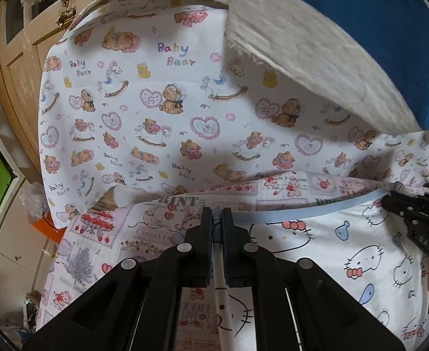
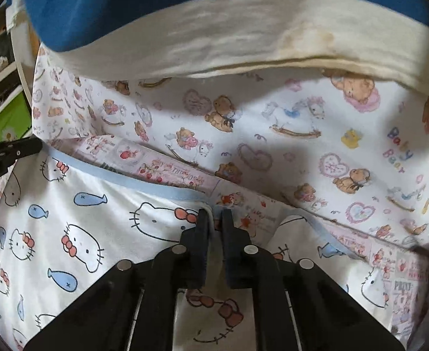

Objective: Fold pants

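Jaws of left gripper (image 1: 217, 213) and right gripper (image 2: 214, 215) both pinched on the blue-trimmed edge of the Hello Kitty pants (image 2: 68, 234). Mid-fold, probably. Next: carrying that edge toward twelve o'clock over the Baby Bear sheet (image 1: 156, 111), hands level.

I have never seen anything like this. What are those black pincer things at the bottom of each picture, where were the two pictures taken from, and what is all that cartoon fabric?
There is no robot here. A person holds a two-finger gripper in each hand, and each gripper carries a wide-angle camera looking forward along its fingers. That is why the pictures bulge.

One picture comes from the left gripper, the other from the right gripper. Each also glimpses the other gripper at its edge.

The white fabric with cat faces and blue fish is the pants, trimmed with a light blue band. Both grippers are shut on that band, holding the pants along their edge.

Under the pants lies a pink patchwork-print cloth, and beyond it a bear-print sheet. At the back lies a cream and blue blanket.
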Action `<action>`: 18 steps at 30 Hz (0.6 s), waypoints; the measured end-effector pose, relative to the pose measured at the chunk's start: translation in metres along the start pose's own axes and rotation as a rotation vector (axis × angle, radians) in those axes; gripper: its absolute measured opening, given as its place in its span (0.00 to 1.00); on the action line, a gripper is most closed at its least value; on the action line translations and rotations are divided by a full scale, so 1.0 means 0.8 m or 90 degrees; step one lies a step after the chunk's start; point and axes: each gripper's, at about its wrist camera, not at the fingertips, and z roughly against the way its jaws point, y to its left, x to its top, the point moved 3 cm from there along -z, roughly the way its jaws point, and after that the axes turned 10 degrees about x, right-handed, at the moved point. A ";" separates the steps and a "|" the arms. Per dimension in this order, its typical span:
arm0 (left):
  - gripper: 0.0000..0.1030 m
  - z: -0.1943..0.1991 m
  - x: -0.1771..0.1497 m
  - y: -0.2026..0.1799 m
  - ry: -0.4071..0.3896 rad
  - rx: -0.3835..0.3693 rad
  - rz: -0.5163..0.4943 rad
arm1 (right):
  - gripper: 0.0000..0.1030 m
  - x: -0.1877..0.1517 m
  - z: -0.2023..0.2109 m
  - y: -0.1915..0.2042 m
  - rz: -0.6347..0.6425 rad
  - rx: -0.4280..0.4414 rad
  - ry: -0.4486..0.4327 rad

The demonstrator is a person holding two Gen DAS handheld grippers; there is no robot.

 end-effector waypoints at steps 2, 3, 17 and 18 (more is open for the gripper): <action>0.09 0.000 0.001 0.003 0.000 0.011 0.001 | 0.18 0.002 0.006 -0.005 -0.014 0.008 -0.012; 0.09 0.000 0.001 0.005 -0.002 0.015 0.005 | 0.27 0.004 0.011 -0.007 -0.019 0.008 -0.028; 0.48 0.092 0.017 0.003 -0.143 -0.016 0.016 | 0.63 0.012 0.185 -0.087 -0.122 -0.069 -0.227; 0.52 0.099 0.018 -0.006 -0.148 -0.033 0.012 | 0.63 0.005 0.198 -0.097 -0.125 -0.083 -0.232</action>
